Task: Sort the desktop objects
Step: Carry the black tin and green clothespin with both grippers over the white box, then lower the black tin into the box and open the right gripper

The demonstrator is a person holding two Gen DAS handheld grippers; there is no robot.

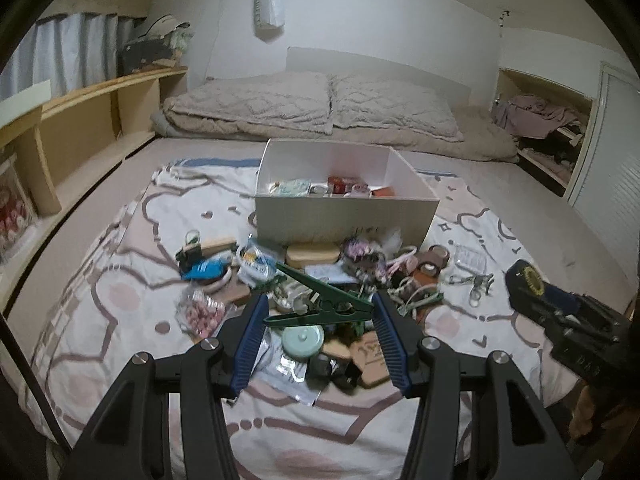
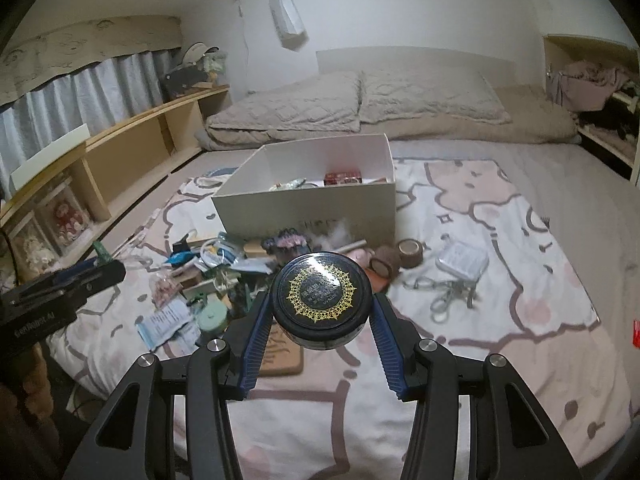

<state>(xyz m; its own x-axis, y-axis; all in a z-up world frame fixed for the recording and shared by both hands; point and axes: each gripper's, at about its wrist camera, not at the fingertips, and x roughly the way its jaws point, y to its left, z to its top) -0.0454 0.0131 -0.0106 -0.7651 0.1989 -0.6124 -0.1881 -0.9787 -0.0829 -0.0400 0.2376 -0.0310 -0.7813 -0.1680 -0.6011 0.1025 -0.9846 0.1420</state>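
Above the clutter heaped in front of the white box (image 1: 344,208), my left gripper (image 1: 320,308) has its blue fingers (image 1: 250,344) clamped on a green plastic clamp (image 1: 320,300), lying crosswise between them. Right of it, also short of the box, my right gripper (image 2: 320,312) pinches a round black tin (image 2: 322,300) with a gold-patterned lid, tilted toward me.
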